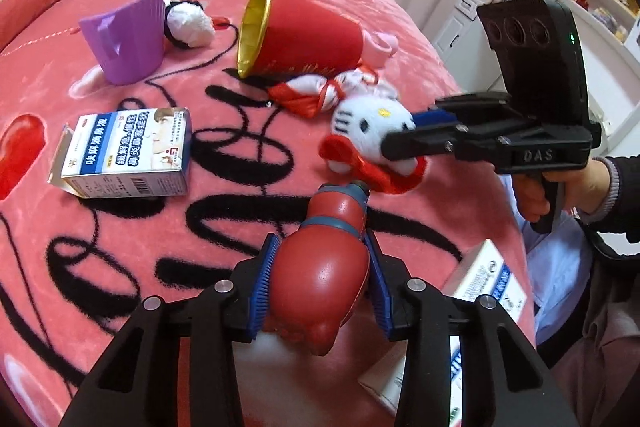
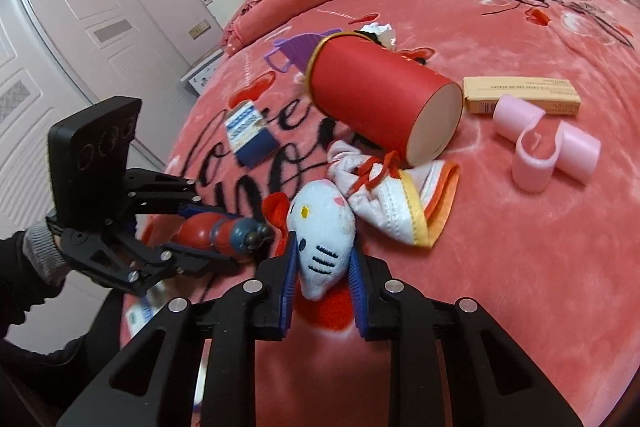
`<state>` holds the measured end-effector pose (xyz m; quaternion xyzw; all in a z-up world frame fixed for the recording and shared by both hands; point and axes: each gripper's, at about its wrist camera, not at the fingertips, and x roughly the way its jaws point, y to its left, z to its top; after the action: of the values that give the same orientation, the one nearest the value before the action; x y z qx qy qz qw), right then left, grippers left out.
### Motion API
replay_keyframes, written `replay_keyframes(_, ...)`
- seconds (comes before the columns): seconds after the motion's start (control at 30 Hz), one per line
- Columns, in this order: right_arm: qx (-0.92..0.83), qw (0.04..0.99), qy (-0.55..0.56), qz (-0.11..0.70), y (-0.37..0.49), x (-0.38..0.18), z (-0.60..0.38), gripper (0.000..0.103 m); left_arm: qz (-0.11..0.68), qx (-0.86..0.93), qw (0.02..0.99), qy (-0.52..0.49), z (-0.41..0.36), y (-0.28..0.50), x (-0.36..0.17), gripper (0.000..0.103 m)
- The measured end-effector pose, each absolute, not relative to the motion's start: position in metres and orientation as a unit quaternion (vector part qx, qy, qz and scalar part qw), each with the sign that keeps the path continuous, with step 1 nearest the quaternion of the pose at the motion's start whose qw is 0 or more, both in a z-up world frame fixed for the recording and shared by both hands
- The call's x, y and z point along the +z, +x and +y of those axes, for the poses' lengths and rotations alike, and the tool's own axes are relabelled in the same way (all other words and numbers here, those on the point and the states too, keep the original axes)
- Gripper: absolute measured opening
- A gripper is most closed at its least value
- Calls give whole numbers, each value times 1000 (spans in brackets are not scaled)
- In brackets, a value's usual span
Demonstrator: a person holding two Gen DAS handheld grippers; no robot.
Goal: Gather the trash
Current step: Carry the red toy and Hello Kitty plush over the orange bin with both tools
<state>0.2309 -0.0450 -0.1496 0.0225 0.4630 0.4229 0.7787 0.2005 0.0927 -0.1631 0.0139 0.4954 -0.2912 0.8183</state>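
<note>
Pink blanketed bed (image 2: pixel 520 267): red tube (image 2: pixel 380 99), medicine box (image 1: pixel 128 155), purple cup (image 1: pixel 128 39).

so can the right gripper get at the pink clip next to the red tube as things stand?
Probably not yet. The right gripper is shut on the white cat plush, so its jaws are full. The path to the pink clip looks free across bare blanket; it would need to drop the plush first.

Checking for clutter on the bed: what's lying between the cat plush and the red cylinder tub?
A bunched white cloth pouch tied with red cord lies between the cat plush and the red tub, clearest in the right wrist view.
</note>
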Motion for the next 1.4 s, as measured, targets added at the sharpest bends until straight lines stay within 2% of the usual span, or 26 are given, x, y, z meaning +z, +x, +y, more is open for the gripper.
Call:
replay_keyframes(0.27, 430, 773, 85, 459, 199, -117, -79, 24, 475, -287, 831, 22, 84, 178, -122, 43)
replay_keyframes(0.67, 444, 788, 74, 420, 112, -59, -140, 24, 438, -320, 837, 71, 26, 115, -72, 43)
replay_keyframes(1.0, 397, 821, 106, 396, 64, -42, -227, 24, 421, -374, 820, 98, -48, 95, -63, 43)
replay_keyframes(1.4, 291, 865, 159, 377, 17, -39, -367, 24, 406, -473, 767, 151, -177, 106, -67, 43)
